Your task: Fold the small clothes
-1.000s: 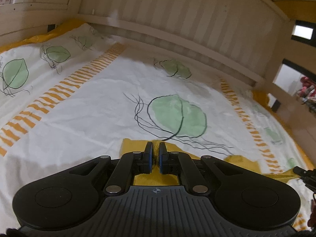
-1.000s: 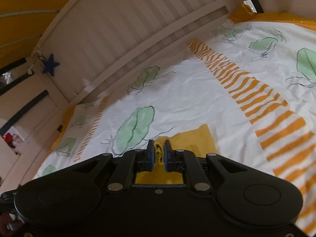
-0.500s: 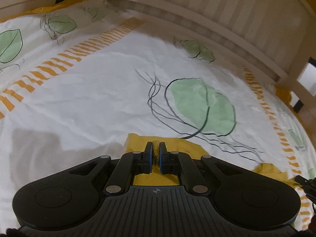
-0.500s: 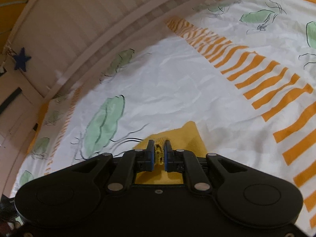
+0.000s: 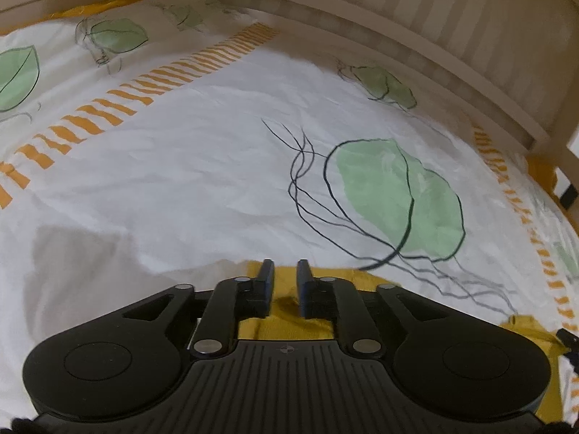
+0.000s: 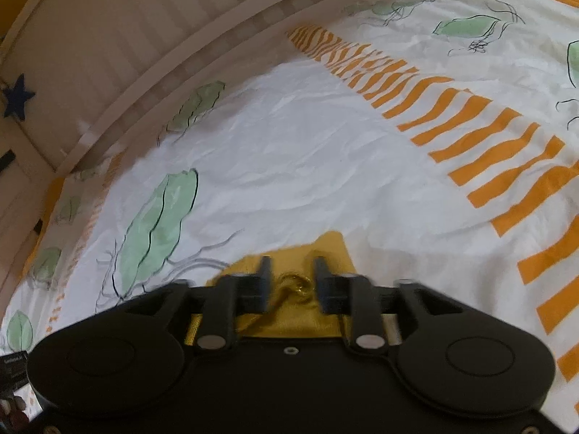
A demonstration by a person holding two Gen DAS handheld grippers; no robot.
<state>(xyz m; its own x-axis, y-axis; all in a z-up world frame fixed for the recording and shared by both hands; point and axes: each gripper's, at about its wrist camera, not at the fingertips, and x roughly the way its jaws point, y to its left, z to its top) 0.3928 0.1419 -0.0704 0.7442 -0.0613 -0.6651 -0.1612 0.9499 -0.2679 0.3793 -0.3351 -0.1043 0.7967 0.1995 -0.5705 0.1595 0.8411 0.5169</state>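
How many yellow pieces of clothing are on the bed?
1. The yellow garment lies on the leaf-print sheet, under the left claw and right claw, both opening around it. Others could be hidden.

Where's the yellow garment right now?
The yellow garment lies on the leaf-print bedsheet, low in both wrist views. It sits between the opening jaws of the left gripper and right gripper, near the large green leaf.

Leaf-print bedsheet (image 5: pixel 202 181), slatted wooden bed rail (image 5: pixel 416 25)
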